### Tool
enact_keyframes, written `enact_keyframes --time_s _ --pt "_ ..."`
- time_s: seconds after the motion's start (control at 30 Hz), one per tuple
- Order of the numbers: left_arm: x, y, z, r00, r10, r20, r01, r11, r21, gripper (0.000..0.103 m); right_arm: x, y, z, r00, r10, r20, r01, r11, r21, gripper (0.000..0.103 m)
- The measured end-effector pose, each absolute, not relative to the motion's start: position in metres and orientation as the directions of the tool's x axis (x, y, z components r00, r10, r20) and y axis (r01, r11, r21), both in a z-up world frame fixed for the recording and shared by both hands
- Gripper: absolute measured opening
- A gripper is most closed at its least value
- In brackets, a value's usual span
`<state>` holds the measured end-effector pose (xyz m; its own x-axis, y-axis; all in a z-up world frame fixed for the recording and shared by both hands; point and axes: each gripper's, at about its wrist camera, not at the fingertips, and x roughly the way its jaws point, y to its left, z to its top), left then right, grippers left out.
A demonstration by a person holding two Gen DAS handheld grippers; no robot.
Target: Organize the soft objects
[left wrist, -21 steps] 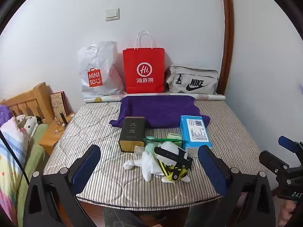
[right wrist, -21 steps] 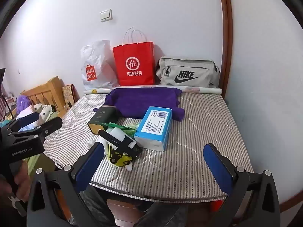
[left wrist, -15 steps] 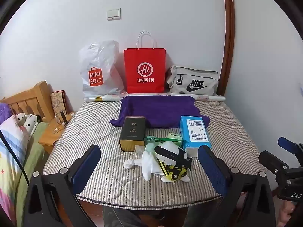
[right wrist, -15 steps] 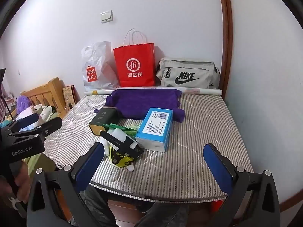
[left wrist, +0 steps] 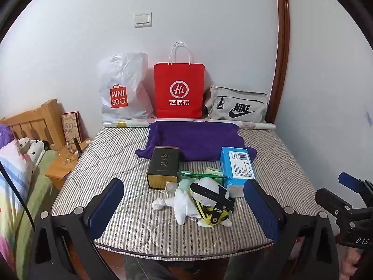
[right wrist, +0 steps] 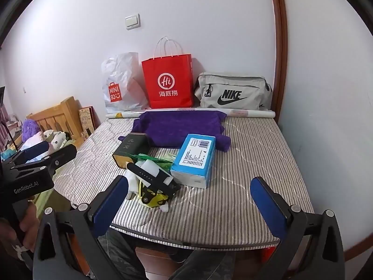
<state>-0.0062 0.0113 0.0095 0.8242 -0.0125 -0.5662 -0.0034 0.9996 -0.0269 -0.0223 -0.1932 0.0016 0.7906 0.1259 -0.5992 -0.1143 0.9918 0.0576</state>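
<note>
A striped mattress (left wrist: 98, 177) (right wrist: 256, 163) carries a small heap near its front edge: white socks (left wrist: 179, 203) (right wrist: 131, 177), a black watch strap (left wrist: 209, 194) (right wrist: 151, 176) and a yellow-black item (left wrist: 214, 215) (right wrist: 153, 198). Behind the heap lie a dark tea tin (left wrist: 163, 166) (right wrist: 131, 148), a blue tissue pack (left wrist: 237, 165) (right wrist: 195, 158), a green packet (left wrist: 200, 175) and a purple towel (left wrist: 195, 137) (right wrist: 179, 126). My left gripper (left wrist: 181, 207) and right gripper (right wrist: 188, 200) both hover open at the front edge, holding nothing.
Against the far wall stand a white Miniso bag (left wrist: 123, 88), a red paper bag (left wrist: 178, 91) and a grey Nike bag (left wrist: 236, 105), with a rolled sheet (left wrist: 256, 124) below them. A wooden headboard (left wrist: 35, 121), nightstand (left wrist: 63, 165) and bedding lie left.
Both views have shifted only slightly; the objects on the mattress lie as before and both grippers stay open.
</note>
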Motion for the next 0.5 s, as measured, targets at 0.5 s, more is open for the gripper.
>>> enact_keyframes --time_s 0.5 --pt "-0.0083 0.0175 0.0073 0.825 -0.010 -0.565 -0.008 1.000 -0.029 0.103 -0.0232 -0.1908 0.0002 0.789 0.133 -0.600 -0.118 0.991 0.064 0.103"
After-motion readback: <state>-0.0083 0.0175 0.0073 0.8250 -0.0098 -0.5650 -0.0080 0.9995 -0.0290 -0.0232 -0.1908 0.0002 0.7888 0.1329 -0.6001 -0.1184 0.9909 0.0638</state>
